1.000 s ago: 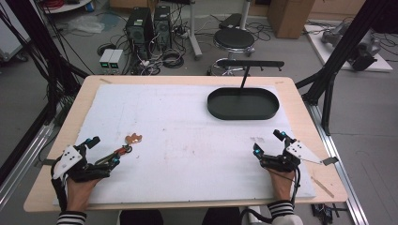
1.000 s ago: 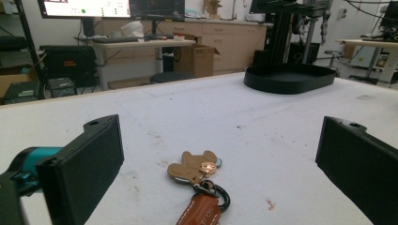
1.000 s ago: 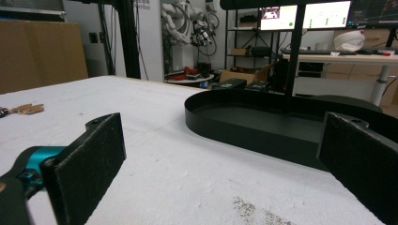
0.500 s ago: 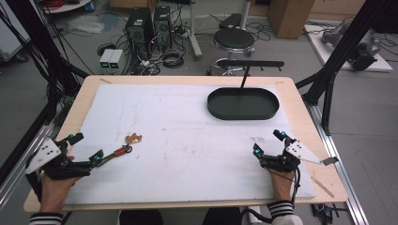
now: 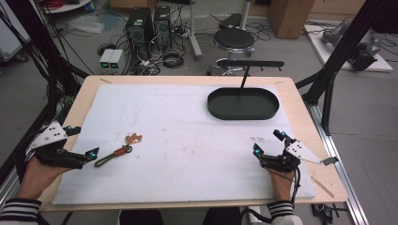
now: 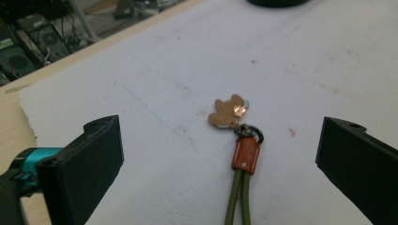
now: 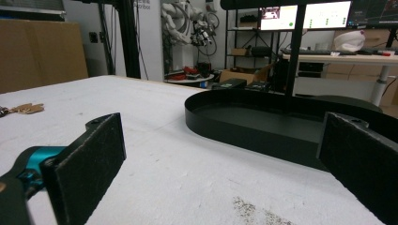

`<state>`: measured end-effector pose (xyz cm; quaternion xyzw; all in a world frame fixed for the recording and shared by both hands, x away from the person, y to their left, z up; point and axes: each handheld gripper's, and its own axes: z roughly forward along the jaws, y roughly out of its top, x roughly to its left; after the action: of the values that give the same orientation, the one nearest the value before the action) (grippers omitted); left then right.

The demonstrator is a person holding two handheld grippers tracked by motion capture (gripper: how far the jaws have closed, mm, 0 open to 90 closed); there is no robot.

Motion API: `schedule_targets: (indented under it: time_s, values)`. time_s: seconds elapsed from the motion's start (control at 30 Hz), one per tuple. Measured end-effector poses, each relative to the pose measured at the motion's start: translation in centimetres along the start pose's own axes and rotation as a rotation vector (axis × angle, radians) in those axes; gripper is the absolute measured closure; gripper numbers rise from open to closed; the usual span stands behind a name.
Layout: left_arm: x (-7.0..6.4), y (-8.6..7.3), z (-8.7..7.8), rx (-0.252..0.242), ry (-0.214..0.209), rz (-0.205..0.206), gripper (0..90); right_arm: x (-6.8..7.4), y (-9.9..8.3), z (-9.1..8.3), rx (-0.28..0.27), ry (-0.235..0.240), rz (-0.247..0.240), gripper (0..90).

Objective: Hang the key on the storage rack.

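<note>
Just ahead of the left hand-held gripper (image 5: pixel 80 146), jaws spread and empty, lies the keychain (image 6: pixel 238 154). Its cord runs toward that gripper; the right hand-held gripper (image 5: pixel 270 146), also open, sits well apart.

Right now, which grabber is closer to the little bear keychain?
The left gripper. The keychain lies just past its open jaws, while the right gripper sits far across the white mat, near the black tray.

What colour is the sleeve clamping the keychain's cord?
Reddish-brown sleeve on an olive-green cord; the left gripper view shows it best.
</note>
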<state>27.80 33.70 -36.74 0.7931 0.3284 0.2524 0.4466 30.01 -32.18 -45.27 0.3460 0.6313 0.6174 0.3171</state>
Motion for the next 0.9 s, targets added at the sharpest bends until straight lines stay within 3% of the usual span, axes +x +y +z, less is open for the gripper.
schedule_targets:
  time_s: [0.27, 0.57, 0.6, 0.9]
  values:
    - [0.3, 1.4, 1.2, 0.195, -0.009, 0.093, 2.1, 0.0, 0.0, 0.0, 0.000, 0.000, 0.000, 0.5]
    - [0.1, 1.7, 3.3, 0.359, -0.049, 0.166, 2.2, 0.0, 0.0, 0.0, 0.000, -0.001, -0.002, 0.5]
    - [0.1, 1.7, 3.6, 0.377, -0.057, 0.183, 5.7, 0.0, 0.0, 0.0, 0.000, -0.002, -0.003, 0.4]
    - [0.1, 1.6, 5.4, 0.468, -0.092, 0.201, 9.2, 0.0, 0.0, 0.0, 0.000, -0.001, -0.003, 0.4]
